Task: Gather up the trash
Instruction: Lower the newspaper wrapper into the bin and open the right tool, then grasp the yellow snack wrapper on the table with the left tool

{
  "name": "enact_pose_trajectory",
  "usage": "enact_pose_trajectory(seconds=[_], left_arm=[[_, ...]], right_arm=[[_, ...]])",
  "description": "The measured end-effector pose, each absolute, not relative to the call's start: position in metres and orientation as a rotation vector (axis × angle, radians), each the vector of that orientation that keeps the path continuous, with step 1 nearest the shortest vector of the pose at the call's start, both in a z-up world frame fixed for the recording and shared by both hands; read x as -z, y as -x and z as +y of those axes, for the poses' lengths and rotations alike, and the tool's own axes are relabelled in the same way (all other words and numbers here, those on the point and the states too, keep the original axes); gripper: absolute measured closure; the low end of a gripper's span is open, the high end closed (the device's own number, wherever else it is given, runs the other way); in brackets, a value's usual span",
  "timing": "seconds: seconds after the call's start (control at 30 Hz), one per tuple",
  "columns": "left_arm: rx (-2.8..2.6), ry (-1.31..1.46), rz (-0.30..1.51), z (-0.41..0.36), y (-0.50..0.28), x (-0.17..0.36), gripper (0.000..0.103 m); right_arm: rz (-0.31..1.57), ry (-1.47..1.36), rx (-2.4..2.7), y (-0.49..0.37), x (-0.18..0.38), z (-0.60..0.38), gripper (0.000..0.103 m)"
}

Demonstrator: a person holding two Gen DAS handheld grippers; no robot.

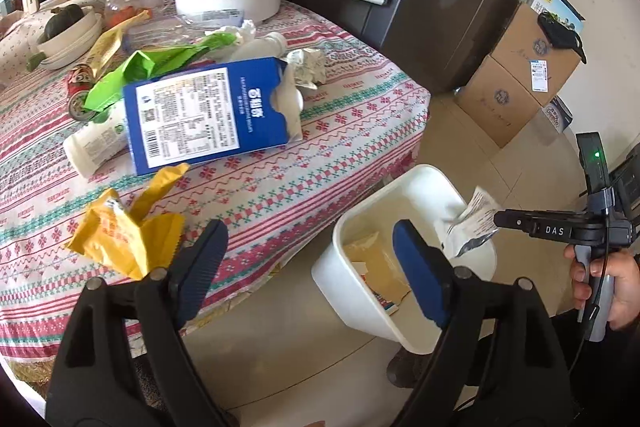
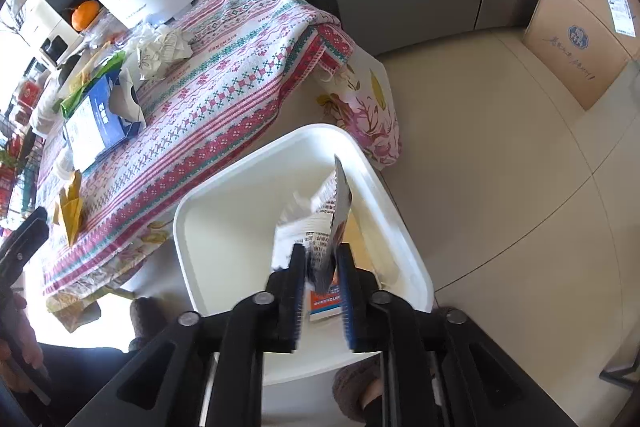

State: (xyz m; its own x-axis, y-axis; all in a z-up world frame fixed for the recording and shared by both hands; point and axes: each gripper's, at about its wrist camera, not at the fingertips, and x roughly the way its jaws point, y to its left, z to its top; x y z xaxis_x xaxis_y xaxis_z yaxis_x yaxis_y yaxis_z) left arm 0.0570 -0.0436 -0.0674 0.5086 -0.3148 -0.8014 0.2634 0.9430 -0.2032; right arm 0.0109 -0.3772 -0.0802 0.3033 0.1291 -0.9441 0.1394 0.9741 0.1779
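While laid on one patterned tablecloth (image 1: 340,99): one yellow wrapper (image 1: 124,235), one blue carton (image 1: 208,115), one green bag (image 1: 156,67). Left gripper (image 1: 308,259), spread wide, holds nothing. One white bin (image 2: 224,211) on floor; above it, right gripper (image 2: 320,267) pinches one printed wrapper (image 2: 328,211).

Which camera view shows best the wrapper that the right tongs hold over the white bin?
The left wrist view: it shows the silver wrapper from the side, whole, above the white bin. In the right wrist view the wrapper is blurred, edge-on, partly hidden between the right tongs.
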Motion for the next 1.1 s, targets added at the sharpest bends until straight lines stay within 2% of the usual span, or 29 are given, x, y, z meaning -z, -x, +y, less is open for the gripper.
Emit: enact_pose_trajectory(seconds=[0.03, 0.07, 0.1, 0.5, 0.87, 1.1], left_arm=[[0.338, 0.067, 0.978, -0.037, -0.056, 0.067, 0.018], [0.325, 0.076, 0.98, -0.03, -0.056, 0.066, 0.018], [0.31, 0.084, 0.982, -0.024, -0.056, 0.065, 0.018], [0.124, 0.221, 1.02, 0.06, -0.061, 0.07, 0.017], [0.006, 0.361, 1.16, 0.108, -0.083, 0.118, 0.017], [-0.033, 0.46, 1.168, 0.122, -0.097, 0.14, 0.018]], right_arm=[[1.275, -0.259, 0.01, -0.012, 0.081, -0.378, 0.063], [1.277, -0.282, 0.014, -0.013, 0.081, -0.379, 0.045], [1.271, -0.308, 0.015, -0.012, 0.081, -0.38, 0.037], [1.262, -0.35, -0.012, -0.023, 0.073, -0.367, 0.034], [1.248, -0.257, -0.072, -0.039, 0.061, -0.319, 0.032], [1.235, -0.191, -0.114, -0.051, 0.056, -0.285, 0.031]])
